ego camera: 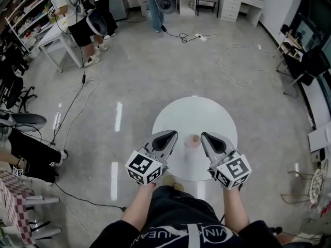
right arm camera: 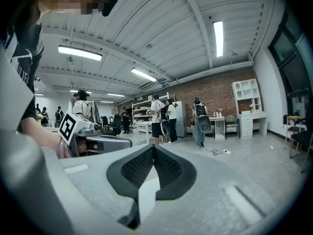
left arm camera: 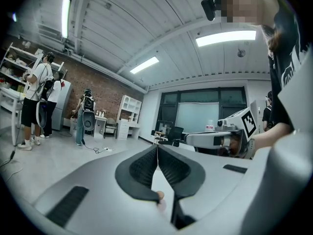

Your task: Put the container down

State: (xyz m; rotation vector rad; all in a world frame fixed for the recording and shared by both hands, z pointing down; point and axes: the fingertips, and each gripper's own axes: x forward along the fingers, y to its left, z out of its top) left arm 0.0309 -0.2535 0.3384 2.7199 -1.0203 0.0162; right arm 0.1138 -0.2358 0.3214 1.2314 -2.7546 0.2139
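Left gripper (ego camera: 174, 134): my jaws pressed together, nothing between them. Right gripper (ego camera: 204, 135): my jaws together too, empty. I held both above near edge of round table (ego camera: 191, 110), tips pointed far and angled toward each other. Container (ego camera: 193, 141): small, pinkish, sat on table between the two tips, touching neither. Persons (ego camera: 77, 14) stood far left by shelves. Cable (ego camera: 227, 68) lay on floor beyond table.

Round white table (ego camera: 207, 112), floor power strip (ego camera: 200, 37)
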